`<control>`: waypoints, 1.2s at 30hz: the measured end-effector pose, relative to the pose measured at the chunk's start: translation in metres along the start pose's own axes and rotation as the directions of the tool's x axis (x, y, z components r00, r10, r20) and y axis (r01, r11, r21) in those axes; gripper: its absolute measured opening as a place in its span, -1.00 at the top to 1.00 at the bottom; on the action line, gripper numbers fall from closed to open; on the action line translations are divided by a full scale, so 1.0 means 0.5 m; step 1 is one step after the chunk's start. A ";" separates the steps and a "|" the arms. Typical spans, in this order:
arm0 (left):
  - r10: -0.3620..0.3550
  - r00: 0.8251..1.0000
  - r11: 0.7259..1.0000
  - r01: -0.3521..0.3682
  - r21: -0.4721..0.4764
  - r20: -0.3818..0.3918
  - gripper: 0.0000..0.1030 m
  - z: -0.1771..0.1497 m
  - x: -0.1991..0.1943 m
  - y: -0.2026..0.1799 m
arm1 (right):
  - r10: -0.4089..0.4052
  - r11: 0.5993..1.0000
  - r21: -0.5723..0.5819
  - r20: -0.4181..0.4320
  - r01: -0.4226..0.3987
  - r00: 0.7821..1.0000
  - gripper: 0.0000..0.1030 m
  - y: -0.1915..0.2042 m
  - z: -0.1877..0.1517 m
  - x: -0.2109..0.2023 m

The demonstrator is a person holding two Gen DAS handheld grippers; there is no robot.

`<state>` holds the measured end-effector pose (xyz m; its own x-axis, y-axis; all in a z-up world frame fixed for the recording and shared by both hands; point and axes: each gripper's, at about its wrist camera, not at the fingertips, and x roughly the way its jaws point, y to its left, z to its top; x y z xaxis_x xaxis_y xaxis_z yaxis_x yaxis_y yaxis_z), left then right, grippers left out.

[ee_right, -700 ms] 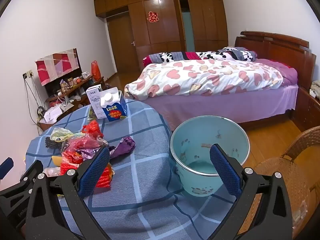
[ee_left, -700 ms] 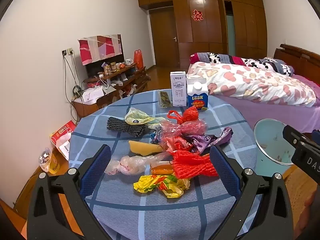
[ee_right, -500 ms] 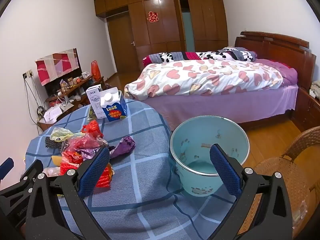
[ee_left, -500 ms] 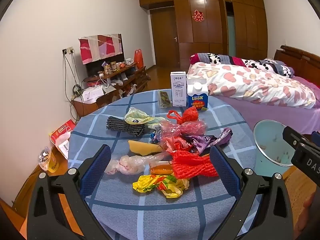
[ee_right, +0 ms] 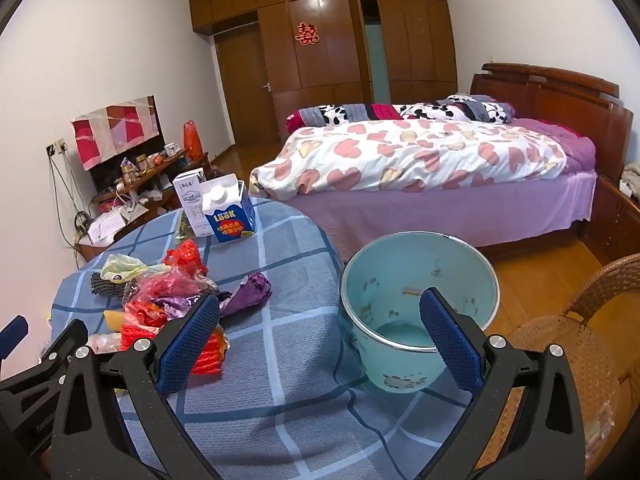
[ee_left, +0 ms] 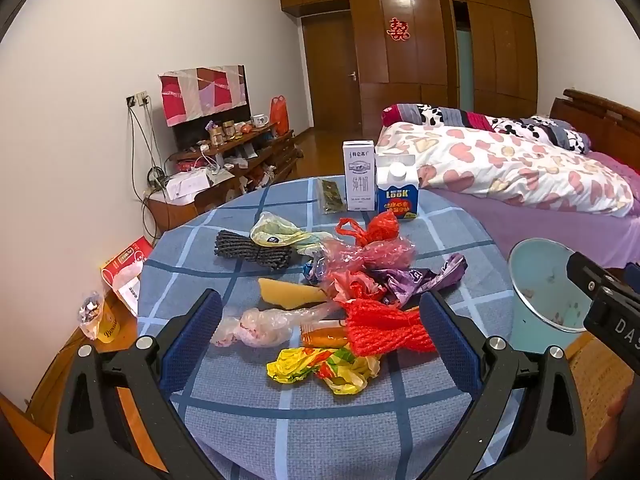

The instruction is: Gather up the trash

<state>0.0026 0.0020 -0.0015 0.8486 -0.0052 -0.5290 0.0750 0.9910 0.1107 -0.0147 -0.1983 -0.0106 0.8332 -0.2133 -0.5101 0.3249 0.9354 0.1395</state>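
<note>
left tool – wide apart | red net – between tips, untouched

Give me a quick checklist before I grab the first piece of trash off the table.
1. Left claw open and empty: ok.
2. Right claw open and empty: ok.
3. Light blue bin upright with its mouth unobstructed: ok.
4. Nearest trash in front of the left claw: ok, the yellow wrapper and red mesh lie between its fingers' line of sight.
5. Milk cartons standing apart from the pile: ok.
6. Whether the cartons are empty: cannot tell.
</note>
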 end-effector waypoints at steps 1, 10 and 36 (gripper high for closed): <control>0.000 1.000 1.000 0.000 0.000 0.000 -0.88 0.001 0.000 0.001 | -0.003 1.000 -0.001 -0.001 0.003 1.000 -0.91 0.000 0.000 0.000; 0.002 1.000 1.000 -0.002 0.001 0.003 -0.88 0.002 -0.001 0.002 | -0.007 1.000 0.002 -0.002 0.007 1.000 -0.91 0.006 0.007 0.003; -0.002 1.000 1.000 0.002 -0.001 0.002 -0.88 0.005 -0.005 -0.001 | -0.004 1.000 0.002 -0.003 0.004 1.000 -0.91 0.005 -0.001 0.005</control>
<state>0.0017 0.0013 0.0022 0.8496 -0.0079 -0.5274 0.0764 0.9912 0.1082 -0.0121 -0.1962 -0.0117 0.8305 -0.2164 -0.5133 0.3293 0.9339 0.1391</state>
